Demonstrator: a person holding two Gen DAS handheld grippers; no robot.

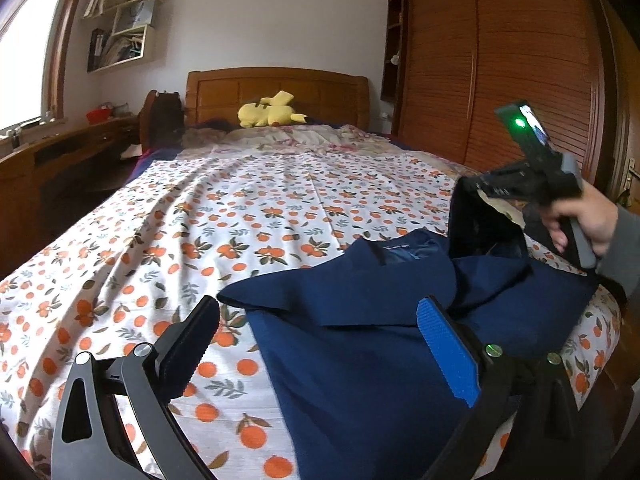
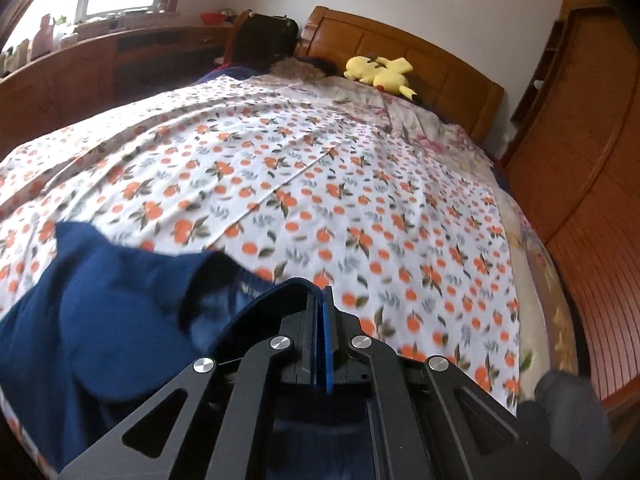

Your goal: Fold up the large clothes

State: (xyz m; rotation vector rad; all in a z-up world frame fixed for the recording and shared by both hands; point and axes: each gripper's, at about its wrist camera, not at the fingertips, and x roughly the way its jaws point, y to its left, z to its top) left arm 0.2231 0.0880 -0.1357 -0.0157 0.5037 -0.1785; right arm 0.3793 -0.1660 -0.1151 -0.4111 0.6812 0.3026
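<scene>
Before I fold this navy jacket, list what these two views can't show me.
- Navy jacket: near hem cut off by the bottom edge in the left wrist view.
- Right gripper: pads shut, but the blurred cloth hides where it is pinched.
- Left gripper: open above the jacket; contact unclear.
- Label inside the collar: too small.

Navy jacket (image 1: pixel 360 360) spread at bed's (image 1: pixel 200 208) near right corner. Left gripper (image 1: pixel 316 340) low over it, jaws wide. Right gripper (image 1: pixel 476 190) lifting jacket's edge.
</scene>
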